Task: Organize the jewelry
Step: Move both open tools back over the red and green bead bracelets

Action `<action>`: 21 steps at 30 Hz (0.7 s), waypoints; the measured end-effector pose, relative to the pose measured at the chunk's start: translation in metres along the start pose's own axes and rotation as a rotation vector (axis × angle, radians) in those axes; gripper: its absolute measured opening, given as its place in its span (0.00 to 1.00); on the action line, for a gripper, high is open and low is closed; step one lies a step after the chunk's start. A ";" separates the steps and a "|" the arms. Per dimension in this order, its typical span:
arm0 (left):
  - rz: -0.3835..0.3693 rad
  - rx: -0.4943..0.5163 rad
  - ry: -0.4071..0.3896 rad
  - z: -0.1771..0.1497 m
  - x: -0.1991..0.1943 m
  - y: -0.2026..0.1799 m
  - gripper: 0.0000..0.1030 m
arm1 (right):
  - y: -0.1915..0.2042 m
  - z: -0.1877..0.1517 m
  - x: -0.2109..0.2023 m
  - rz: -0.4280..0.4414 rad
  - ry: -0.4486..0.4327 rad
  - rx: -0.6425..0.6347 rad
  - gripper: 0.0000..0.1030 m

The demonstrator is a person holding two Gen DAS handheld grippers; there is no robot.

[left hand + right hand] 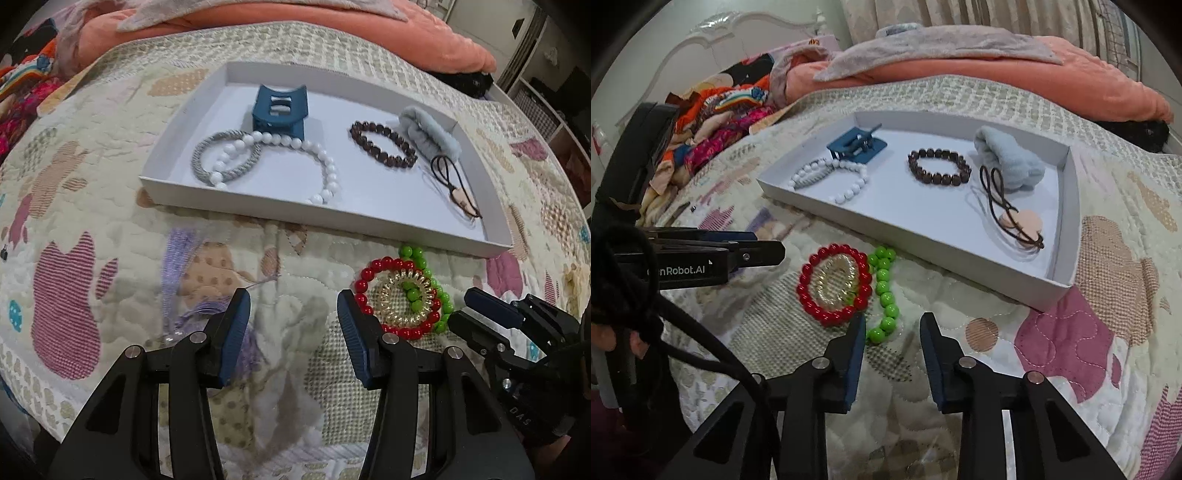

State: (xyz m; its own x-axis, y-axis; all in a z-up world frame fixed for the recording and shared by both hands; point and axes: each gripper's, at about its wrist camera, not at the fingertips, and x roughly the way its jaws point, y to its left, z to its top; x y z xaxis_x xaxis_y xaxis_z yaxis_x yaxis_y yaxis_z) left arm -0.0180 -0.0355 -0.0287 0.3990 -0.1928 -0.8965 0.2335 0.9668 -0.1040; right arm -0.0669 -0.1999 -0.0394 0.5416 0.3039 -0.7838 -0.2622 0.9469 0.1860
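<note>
- Tray (258, 212): white, shallow, on the quilted bed (92, 192). It holds a blue claw clip (279, 110), a grey hair tie (207, 158), a white bead bracelet (325, 162), a brown bead bracelet (384, 144), a pale blue scrunchie (432, 133) and a dark elastic with a pink charm (461, 192).
- Items not yet in the tray: a red bracelet (812, 302), a gold coil tie (836, 280) lying inside its ring, and a green bracelet (884, 295) touching its right edge. All three lie on the bed just in front of the tray's near wall.
- Green bracelet, axis: seen from the right wrist, it runs as a narrow strand from near the tray toward the camera, its near end just beside the right gripper's left fingertip.
- Right gripper (892, 325): jaws partly apart, nothing between them, angled down at the bed. The cluster lies just ahead and slightly left of it.
- Left gripper (293, 306): jaws spread wider, empty. The cluster lies to its right, just past its right finger, outside the gap.
- Judgement: the right gripper is the better placed; a small shift left and forward would likely bring the green strand's near end between its jaws.
- Risk: the three pieces touch, so lifting one may drag another.
</note>
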 end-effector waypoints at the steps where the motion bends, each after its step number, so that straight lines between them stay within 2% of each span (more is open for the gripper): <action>1: 0.003 0.008 0.006 0.001 0.004 -0.003 0.47 | 0.000 0.000 0.002 0.001 0.005 -0.002 0.27; 6: 0.036 0.034 0.023 0.004 0.017 -0.010 0.47 | -0.005 0.002 0.007 -0.013 0.000 -0.008 0.24; 10: 0.028 0.036 0.023 0.009 0.020 -0.010 0.49 | -0.012 0.001 0.007 -0.021 0.004 0.001 0.23; 18: -0.019 0.039 0.014 0.016 0.018 -0.014 0.49 | -0.018 -0.002 0.009 0.000 0.002 0.025 0.23; 21: -0.080 0.007 0.027 0.021 0.013 -0.014 0.49 | -0.019 -0.002 0.009 0.010 0.002 0.032 0.23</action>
State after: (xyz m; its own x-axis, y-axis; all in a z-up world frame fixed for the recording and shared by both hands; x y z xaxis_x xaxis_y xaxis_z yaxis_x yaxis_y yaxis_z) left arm 0.0029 -0.0550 -0.0297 0.3543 -0.2649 -0.8968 0.2703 0.9471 -0.1729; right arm -0.0582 -0.2151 -0.0512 0.5371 0.3133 -0.7832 -0.2422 0.9466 0.2126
